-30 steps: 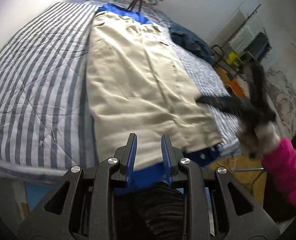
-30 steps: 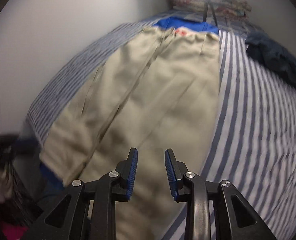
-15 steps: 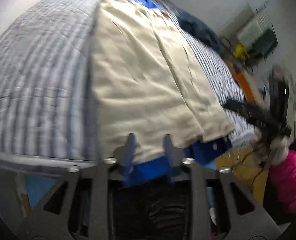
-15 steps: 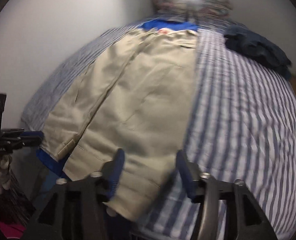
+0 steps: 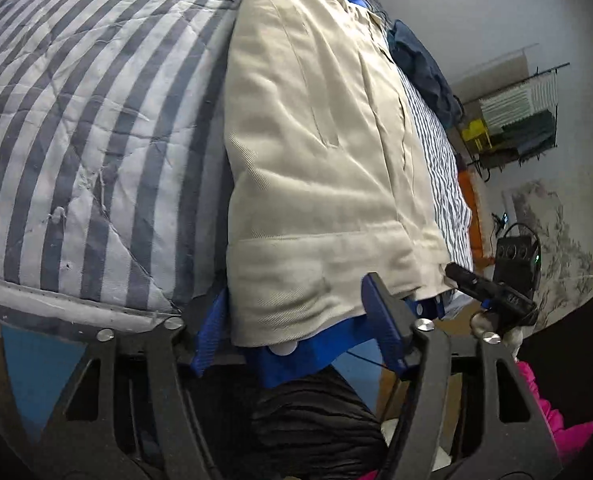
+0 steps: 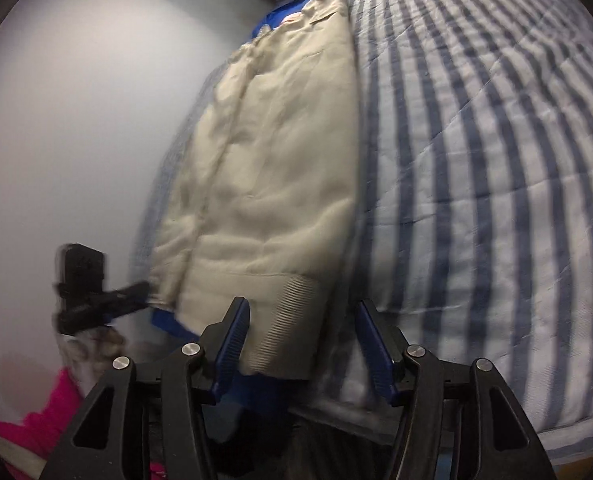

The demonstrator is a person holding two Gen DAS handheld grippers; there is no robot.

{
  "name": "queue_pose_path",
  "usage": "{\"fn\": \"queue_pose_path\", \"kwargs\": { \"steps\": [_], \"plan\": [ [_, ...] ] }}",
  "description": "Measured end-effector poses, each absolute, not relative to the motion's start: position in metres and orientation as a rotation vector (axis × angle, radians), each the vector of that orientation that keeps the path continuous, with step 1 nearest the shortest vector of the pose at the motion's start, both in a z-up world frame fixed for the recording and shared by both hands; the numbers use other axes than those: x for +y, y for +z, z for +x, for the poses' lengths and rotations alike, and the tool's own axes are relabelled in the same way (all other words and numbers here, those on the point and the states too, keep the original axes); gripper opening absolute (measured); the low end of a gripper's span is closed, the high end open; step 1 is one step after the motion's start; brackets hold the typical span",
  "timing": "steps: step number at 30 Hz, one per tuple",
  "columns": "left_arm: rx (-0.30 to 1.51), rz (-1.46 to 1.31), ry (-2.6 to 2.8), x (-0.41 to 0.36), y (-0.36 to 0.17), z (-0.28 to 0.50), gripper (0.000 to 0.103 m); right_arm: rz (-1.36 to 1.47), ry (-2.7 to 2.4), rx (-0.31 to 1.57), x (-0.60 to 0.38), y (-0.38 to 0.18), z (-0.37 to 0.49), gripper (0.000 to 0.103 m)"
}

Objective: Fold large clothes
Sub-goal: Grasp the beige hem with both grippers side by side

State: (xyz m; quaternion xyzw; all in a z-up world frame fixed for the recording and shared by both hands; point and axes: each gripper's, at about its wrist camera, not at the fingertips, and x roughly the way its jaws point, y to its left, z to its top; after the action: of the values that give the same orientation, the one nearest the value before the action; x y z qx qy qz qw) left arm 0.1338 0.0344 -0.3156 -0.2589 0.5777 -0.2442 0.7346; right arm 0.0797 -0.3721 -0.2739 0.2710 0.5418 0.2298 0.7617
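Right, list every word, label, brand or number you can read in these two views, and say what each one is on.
None can be read.
Beige trousers: a small reddish patch at the waistband, too blurred to read.
Black box on the floor: round marks and a green light, no legible text.
Striped quilt: no print.

Dim, soft indoor light; strong fisheye bending with dark corners; right wrist view smeared by motion blur.
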Motion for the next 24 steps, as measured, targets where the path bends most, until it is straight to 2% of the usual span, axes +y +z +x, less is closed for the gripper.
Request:
{"fn": "queue_pose_path", "kwargs": {
  "steps": [1,2,4,6,10,12,24],
  "plan": [
    [1.273,-0.573,-0.533,0.035,-0.316,0.133,0.051,0.624,0.534,1.192,-0.371,-0.276,0.080,0.048],
    [1.276,-0.576,-0.525,0.036,-0.316,0.132,0.043,0.626,0.543,1.202,-0.366,-0.279,0.080,0.048],
    [1.275,-0.598,-0.517,0.038,-0.316,0.131,0.038,0.582,0.544,1.222,-0.357,-0.282,0.082,0.047],
    [1.268,-0.598,-0.520,0.041,-0.312,0.128,0.036,0.584,0.544,1.231,-0.354,-0.285,0.084,0.043],
    [1.248,-0.582,-0.515,0.040,-0.303,0.126,0.033,0.644,0.538,1.233,-0.356,-0.284,0.088,0.022],
    [1.239,-0.617,-0.522,0.042,-0.299,0.126,0.033,0.687,0.547,1.218,-0.361,-0.281,0.088,0.017],
    [1.129,-0.725,-0.579,0.047,-0.249,0.136,0.031,0.916,0.613,1.050,-0.366,-0.239,0.111,0.013]
  ]
}}
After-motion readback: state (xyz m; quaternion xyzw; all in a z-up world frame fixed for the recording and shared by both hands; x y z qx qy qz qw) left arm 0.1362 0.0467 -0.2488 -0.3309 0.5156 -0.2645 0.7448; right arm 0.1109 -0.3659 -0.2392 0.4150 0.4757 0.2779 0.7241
